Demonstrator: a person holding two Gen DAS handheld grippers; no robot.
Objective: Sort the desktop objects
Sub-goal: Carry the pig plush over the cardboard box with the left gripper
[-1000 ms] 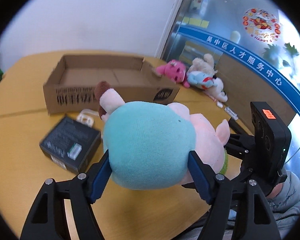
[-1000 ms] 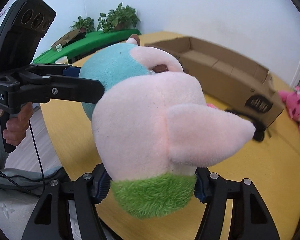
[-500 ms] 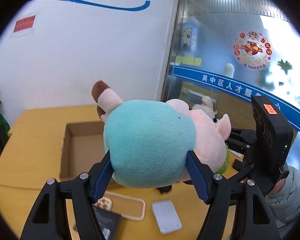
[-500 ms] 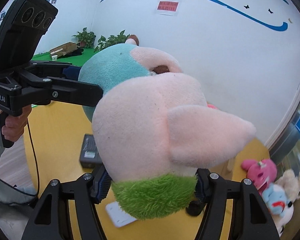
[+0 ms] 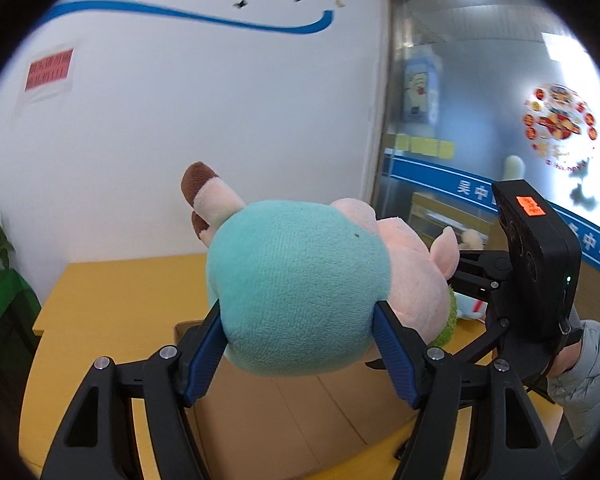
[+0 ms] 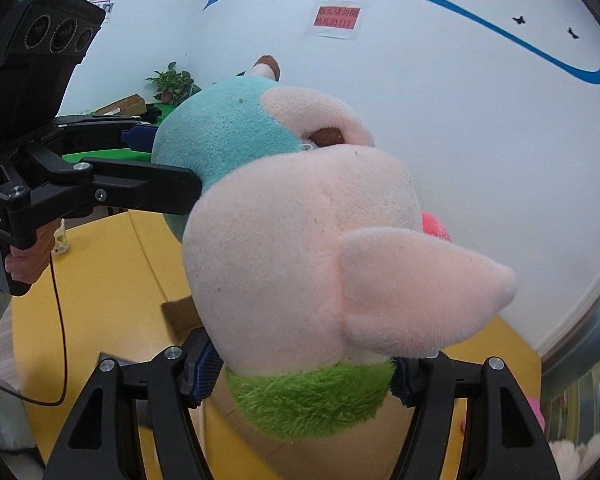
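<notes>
You have the plush pig (image 5: 300,292) up off the yellow table (image 5: 112,292), gripped from both ends and carried higher than a second ago: back then the black box and the whole cardboard box lay in plain view below it, and now the left wrist view shows mostly white wall behind the toy, with only the near part of the cardboard box (image 5: 268,420) directly underneath. Your left gripper (image 5: 300,356) pinches the teal body between its blue pads (image 5: 392,356), which dent the fabric on both sides, the same hold as before. To the right, your right gripper (image 6: 306,372) clamps the pig at its green collar below the pink head; its jaws are easing apart slightly, yet the pads (image 6: 204,368) still press into the fur. Your left hand (image 6: 24,264) shows on that gripper's handle.
</notes>
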